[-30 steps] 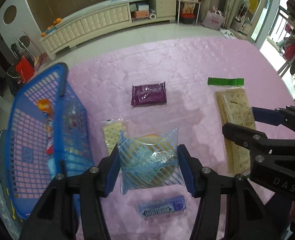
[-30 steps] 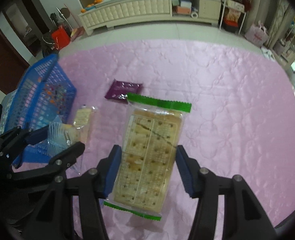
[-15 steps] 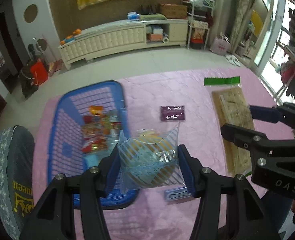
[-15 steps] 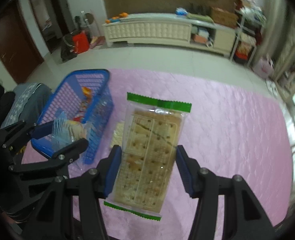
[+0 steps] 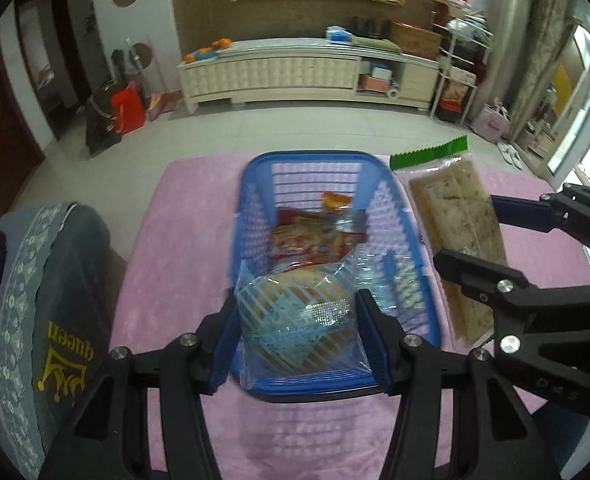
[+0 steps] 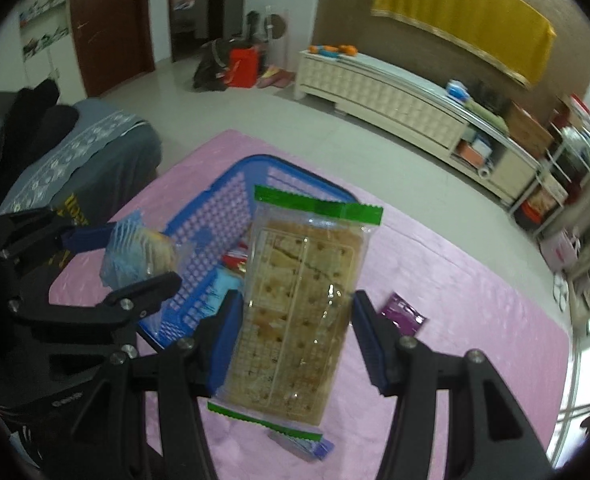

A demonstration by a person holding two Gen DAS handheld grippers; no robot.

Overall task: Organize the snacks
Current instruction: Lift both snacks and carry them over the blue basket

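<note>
Claws come first in our view: the left claw is clenched on the striped wafer bag above the near end of the blue basket, and the right claw grasps the long cracker pack beside it. We think the long pack may catch on the rim and tip out if we let it go too early. Farther on the pink worktop, the purple packet waits.

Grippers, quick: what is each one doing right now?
Left gripper: closed on the blue-striped snack bag.
Right gripper: closed on the cracker pack.
</note>
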